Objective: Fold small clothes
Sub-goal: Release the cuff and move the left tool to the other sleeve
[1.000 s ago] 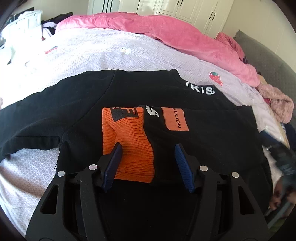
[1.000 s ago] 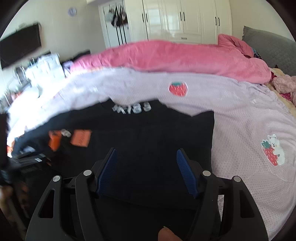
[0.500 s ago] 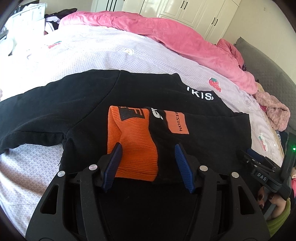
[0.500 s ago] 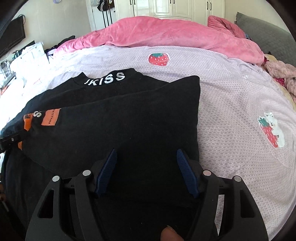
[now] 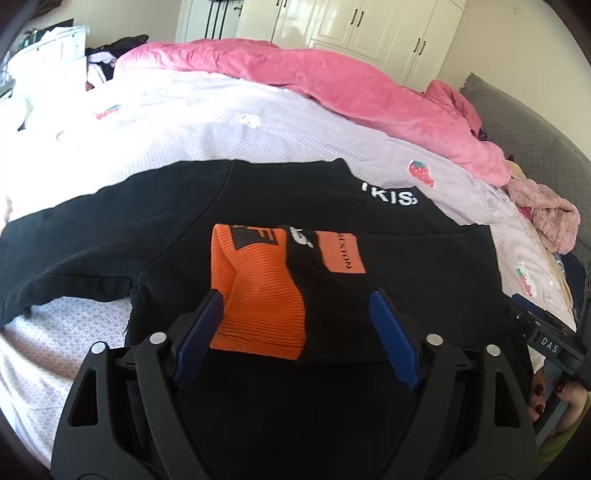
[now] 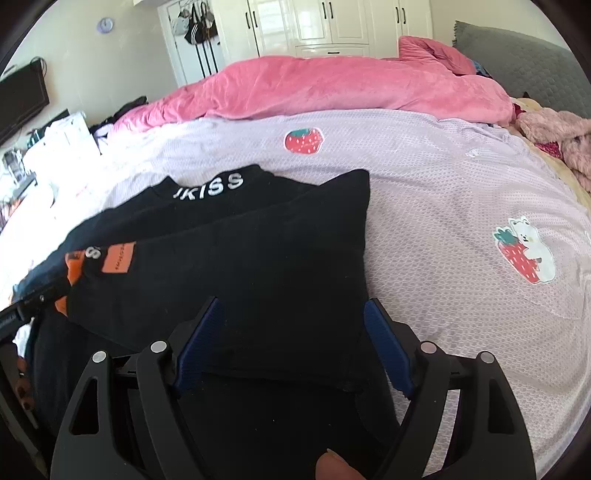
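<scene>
A small black sweatshirt [image 5: 159,229] with white collar letters lies on the lilac bedspread [image 5: 207,125]. One sleeve is folded across its body, ending in an orange ribbed cuff [image 5: 255,295]; the other sleeve stretches out to the left. My left gripper [image 5: 295,325] is open, its blue fingers on either side of the cuff end. My right gripper [image 6: 291,332] is open over the folded sleeve's shoulder end [image 6: 288,258]. The sweatshirt also shows in the right wrist view [image 6: 207,184], with the orange cuff [image 6: 74,266] at the left.
A pink duvet [image 5: 332,85] is heaped along the far side of the bed. A grey headboard [image 5: 532,136] and a pink fluffy garment [image 5: 546,218] are at the right. White wardrobes [image 6: 314,22] stand behind. Clutter [image 6: 55,144] sits at the far left.
Both grippers have stayed open. The right gripper swung in over the folded sleeve, then both views tilted up a little; the sweatshirt has not moved.
</scene>
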A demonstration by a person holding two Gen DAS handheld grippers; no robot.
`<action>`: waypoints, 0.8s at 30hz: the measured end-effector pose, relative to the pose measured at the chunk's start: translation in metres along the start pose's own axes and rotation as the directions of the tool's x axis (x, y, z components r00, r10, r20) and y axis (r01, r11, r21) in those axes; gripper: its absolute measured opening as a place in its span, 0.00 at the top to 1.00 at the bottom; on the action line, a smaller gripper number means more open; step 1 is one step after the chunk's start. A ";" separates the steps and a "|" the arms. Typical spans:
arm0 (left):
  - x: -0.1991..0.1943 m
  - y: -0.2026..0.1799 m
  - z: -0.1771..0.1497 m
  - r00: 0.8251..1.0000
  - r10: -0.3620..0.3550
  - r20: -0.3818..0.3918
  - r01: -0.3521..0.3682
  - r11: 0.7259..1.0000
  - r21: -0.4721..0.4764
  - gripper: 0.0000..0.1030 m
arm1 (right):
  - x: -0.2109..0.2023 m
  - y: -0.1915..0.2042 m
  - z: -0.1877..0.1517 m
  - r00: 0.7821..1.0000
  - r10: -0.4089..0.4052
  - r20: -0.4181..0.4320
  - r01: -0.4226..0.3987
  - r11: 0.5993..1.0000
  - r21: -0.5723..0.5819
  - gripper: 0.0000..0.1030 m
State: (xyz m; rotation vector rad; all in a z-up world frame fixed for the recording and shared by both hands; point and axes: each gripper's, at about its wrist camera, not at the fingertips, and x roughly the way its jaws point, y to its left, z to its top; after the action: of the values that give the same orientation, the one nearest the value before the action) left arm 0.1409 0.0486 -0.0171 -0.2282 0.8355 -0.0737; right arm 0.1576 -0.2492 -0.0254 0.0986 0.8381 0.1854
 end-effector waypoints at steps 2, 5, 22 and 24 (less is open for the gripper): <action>-0.005 -0.004 0.000 1.000 -0.004 0.014 0.004 1.000 0.019 0.22 | -0.005 -0.003 0.001 1.000 0.007 0.017 -0.008 1.000 0.011 0.24; -0.012 -0.008 -0.002 1.000 -0.005 0.025 0.005 1.000 0.030 0.18 | -0.014 -0.004 0.004 0.999 0.032 0.037 -0.033 0.999 0.012 0.20; -0.060 0.011 0.001 0.994 0.048 0.095 -0.048 0.999 -0.009 0.09 | -0.051 0.035 0.020 0.989 0.093 0.114 -0.088 0.995 -0.049 0.09; -0.065 0.019 0.001 0.993 0.064 0.103 -0.062 0.998 -0.028 0.09 | -0.052 0.042 0.021 0.988 0.101 0.115 -0.094 0.994 -0.060 0.09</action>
State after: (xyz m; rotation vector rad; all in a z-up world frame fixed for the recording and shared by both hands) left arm 0.0978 0.0775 0.0269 -0.2272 0.7400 0.0076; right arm 0.1336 -0.2185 0.0334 0.0989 0.7103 0.2916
